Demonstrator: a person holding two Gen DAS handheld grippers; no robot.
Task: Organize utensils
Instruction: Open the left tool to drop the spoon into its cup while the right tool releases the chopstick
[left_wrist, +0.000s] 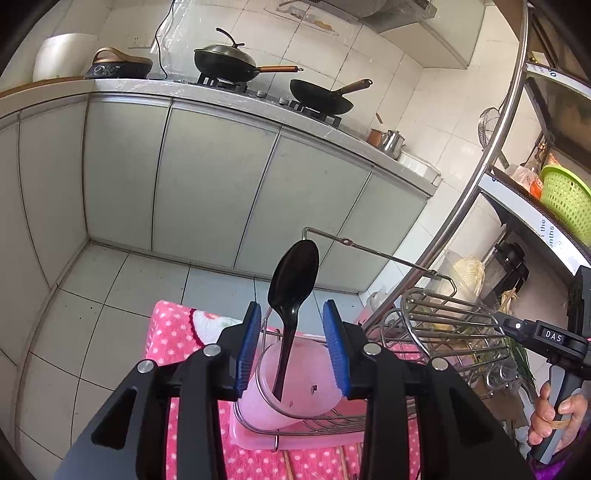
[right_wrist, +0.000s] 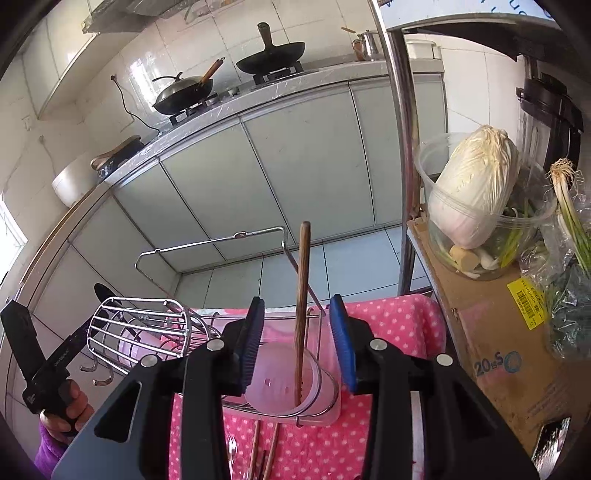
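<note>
Left gripper (left_wrist: 293, 349): jaws stand apart, blue pads clear of the black spoon (left_wrist: 293, 291) on both sides. The spoon stands between the pads, bowl upward, handle down inside a pink translucent cup (left_wrist: 295, 391). The cup sits in a wire rack (left_wrist: 314, 424) on a pink tray, which rests on a pink polka-dot cloth (left_wrist: 173, 332).

Right gripper (right_wrist: 297, 345): jaws stand apart, pads clear of the wooden chopstick (right_wrist: 303, 295). The chopstick stands nearly upright between the pads, lower end inside a pink cup (right_wrist: 284, 384) held in the wire rack (right_wrist: 317, 410). More chopsticks (right_wrist: 264, 450) lie on the cloth in front of the rack.

A wire basket (right_wrist: 147, 325) forms the other part of the rack. In each view a hand (left_wrist: 554, 417) grips the handle of the opposite gripper. Behind, a worktop (left_wrist: 221, 99) carries two woks on a stove. A cabbage (right_wrist: 472, 188) in a clear container sits on a cardboard box to the right.
</note>
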